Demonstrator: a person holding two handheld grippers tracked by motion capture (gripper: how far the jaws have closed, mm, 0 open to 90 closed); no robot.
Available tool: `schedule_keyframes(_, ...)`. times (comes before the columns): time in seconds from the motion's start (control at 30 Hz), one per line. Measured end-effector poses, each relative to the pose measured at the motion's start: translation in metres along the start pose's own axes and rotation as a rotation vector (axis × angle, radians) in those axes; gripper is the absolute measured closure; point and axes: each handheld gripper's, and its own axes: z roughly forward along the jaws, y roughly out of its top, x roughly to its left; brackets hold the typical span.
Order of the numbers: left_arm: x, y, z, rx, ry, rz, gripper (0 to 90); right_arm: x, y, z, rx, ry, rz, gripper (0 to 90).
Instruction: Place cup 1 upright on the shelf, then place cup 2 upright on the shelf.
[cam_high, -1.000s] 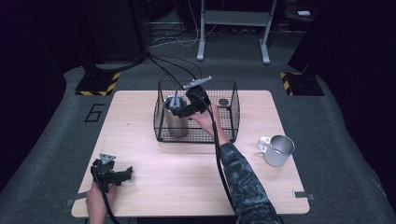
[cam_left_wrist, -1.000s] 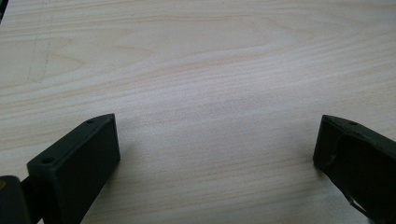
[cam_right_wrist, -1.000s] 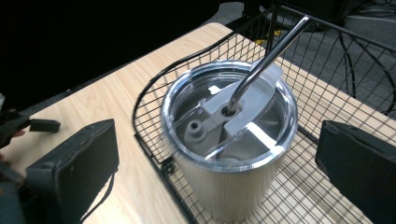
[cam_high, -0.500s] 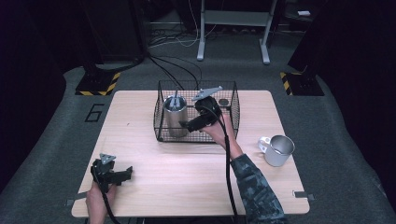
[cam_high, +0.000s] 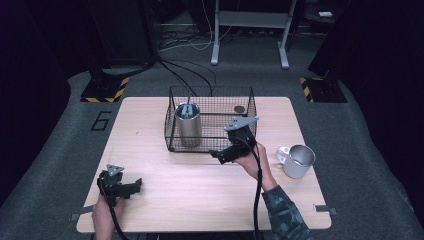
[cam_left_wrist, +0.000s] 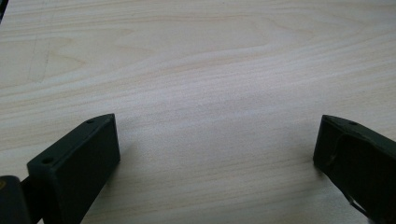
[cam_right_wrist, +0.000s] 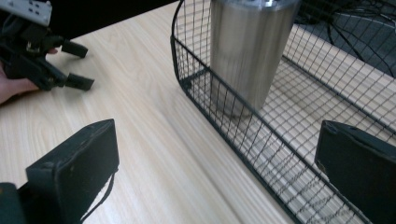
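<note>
A steel tumbler (cam_high: 188, 123) (cam_right_wrist: 250, 46) stands upright in the left part of a black wire basket (cam_high: 210, 145) (cam_right_wrist: 219, 126) at the table's back. My right gripper (cam_high: 218, 155) (cam_right_wrist: 215, 168) hovers just in front of the basket's near wall, open and empty. My left gripper (cam_high: 136, 187) (cam_left_wrist: 217, 154) rests low over the front left of the wooden table (cam_high: 200, 190) (cam_left_wrist: 210, 70), open with bare wood between its jaws; it also appears far off as the other gripper (cam_right_wrist: 77, 65) in the right gripper view.
A metal mug (cam_high: 298, 160) with a handle stands at the table's right side. A small dark round object (cam_high: 240, 109) lies in the basket's back right corner. Cables trail across the floor behind the table.
My right gripper has drawn back out of the basket toward me, leaving the tumbler standing inside. The left gripper has stayed still.
</note>
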Motion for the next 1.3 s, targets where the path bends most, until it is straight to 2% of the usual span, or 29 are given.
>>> schedule_keyframes(0.3,0.000,0.000,0.000,0.000,0.000,0.000,0.4,0.006,-0.038,-0.012,0.012,0.001,0.017,0.0)
schedule_keyframes(0.53,0.000,0.000,0.000,0.000,0.000,0.000,0.4,0.005,-0.071,-0.030,0.022,-0.039,0.053,0.0)
schedule_keyframes(0.87,0.000,0.000,0.000,0.004,0.000,0.001,0.4,-0.006,-0.121,-0.059,0.000,-0.097,0.164,0.0)
schedule_keyframes(1.03,0.000,0.000,0.000,0.004,0.000,0.002,0.4,-0.012,-0.144,-0.072,0.008,-0.122,0.211,0.0)
schedule_keyframes(1.13,0.000,0.000,0.000,0.004,0.000,0.002,0.4,-0.014,-0.156,-0.078,0.021,-0.156,0.225,0.0)
schedule_keyframes(1.2,0.000,0.000,0.000,0.004,0.001,0.002,0.4,-0.016,-0.165,-0.083,0.029,-0.182,0.251,0.0)
schedule_keyframes(1.3,0.000,0.000,0.000,0.004,0.001,0.001,0.4,-0.019,-0.175,-0.090,0.022,-0.194,0.283,0.0)
